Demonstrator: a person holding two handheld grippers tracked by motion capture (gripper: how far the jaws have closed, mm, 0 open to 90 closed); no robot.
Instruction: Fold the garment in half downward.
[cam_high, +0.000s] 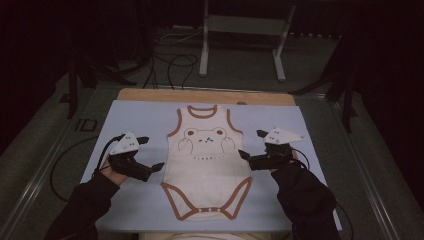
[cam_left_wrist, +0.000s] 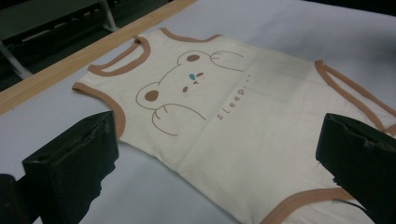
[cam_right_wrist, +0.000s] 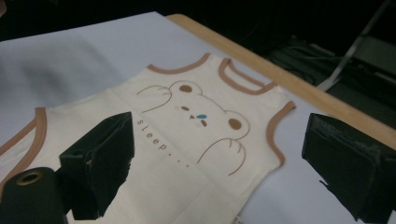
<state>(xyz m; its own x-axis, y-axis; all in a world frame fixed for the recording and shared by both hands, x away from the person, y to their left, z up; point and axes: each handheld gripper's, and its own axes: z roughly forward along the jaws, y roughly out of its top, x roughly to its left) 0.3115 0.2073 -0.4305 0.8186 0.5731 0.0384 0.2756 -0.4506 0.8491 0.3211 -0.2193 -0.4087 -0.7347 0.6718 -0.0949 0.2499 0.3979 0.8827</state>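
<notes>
I have the cream bodysuit (cam_high: 207, 165) lying flat and face up in the middle of the desk (cam_high: 140, 120), on the pale blue cover, with its neck toward the far wooden edge (cam_high: 205, 96) and its snap crotch toward me. Brown trim runs round the neck, the 2 armholes and the leg openings. A bear print (cam_high: 205, 137) sits on the chest, and under it, in the left gripper view, I read the word "sleep" (cam_left_wrist: 231, 103) followed by dots.

My left claw (cam_high: 154, 153) stands wide open just beside the garment's left edge at waist height. One of its fingertips (cam_high: 158, 166) is at the hem or just short of it; I cannot tell whether it touches. In its own view the 2 black jaws stand far apart with the bodysuit (cam_left_wrist: 243, 130) spread between them, and nothing is gripped.

My right claw (cam_high: 251, 144) is likewise wide open at the garment's right edge, level with the bear's paw. Its lower tip sits at or over the side seam, though contact is unclear to me. In the right gripper view the jaws frame the bodysuit (cam_right_wrist: 196, 154) and hold nothing.

Both of my sleeves come in from the near edge, and a cable (cam_high: 60, 165) trails off the left side of the desk.
</notes>
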